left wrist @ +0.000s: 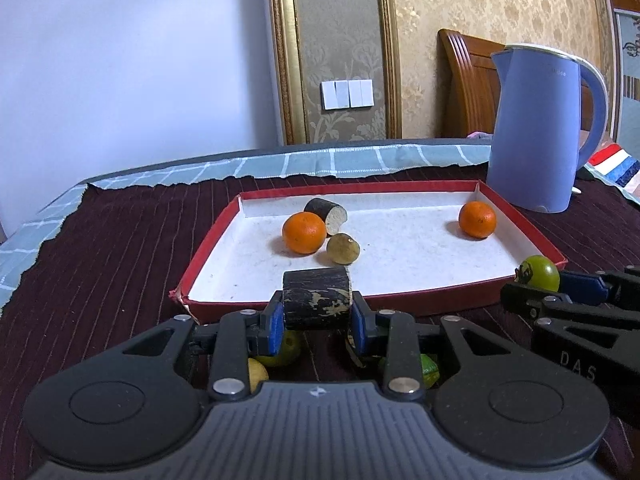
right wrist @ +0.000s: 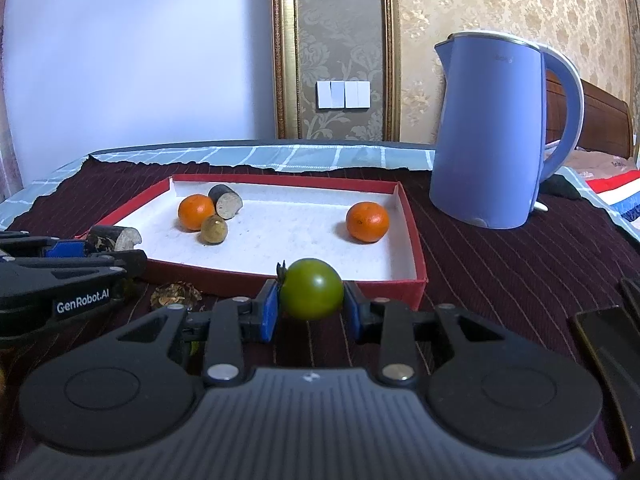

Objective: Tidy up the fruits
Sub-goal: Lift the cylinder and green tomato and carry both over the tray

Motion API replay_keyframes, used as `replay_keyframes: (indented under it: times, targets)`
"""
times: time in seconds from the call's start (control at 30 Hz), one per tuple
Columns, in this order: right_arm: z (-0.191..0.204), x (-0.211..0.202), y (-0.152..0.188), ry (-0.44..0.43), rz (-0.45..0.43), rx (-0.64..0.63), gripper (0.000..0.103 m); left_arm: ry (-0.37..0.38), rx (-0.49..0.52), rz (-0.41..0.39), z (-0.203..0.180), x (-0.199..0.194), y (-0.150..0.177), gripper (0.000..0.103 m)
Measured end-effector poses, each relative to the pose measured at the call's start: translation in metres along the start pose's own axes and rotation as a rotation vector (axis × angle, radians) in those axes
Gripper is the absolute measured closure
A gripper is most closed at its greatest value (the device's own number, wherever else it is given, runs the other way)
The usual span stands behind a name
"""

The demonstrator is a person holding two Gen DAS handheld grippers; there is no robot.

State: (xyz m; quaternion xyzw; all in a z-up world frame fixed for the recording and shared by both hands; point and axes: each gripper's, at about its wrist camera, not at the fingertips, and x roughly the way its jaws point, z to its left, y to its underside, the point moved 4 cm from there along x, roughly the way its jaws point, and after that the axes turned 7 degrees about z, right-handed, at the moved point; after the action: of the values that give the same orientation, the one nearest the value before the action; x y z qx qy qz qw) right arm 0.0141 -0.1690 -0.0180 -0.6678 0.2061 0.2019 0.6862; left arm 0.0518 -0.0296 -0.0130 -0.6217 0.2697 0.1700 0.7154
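Both grippers loaded: left gripper (left wrist: 317, 316) clamps the dark cylinder (left wrist: 316, 298) crosswise, right gripper (right wrist: 310, 312) squeezes the green tomato (right wrist: 311, 289); tray (left wrist: 420, 300) sits just ahead.

The left hand-held gripper (left wrist: 317, 312) clamps a dark cylinder (left wrist: 316, 298) before the red tray (left wrist: 216, 236).
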Motion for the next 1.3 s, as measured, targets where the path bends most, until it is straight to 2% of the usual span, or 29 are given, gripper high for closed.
replay_keyframes:
  times: [0.73,1.3]
  targets:
    - [0.002,0.008,-0.018,0.001,-0.016,-0.009,0.071,-0.014,0.013,-0.009,-0.005,0.012,-0.016,0.071]
    - [-0.003,0.047,-0.043,-0.008,-0.049,0.013,0.071,-0.050,-0.015,-0.090,-0.003,0.042,-0.043,0.071]
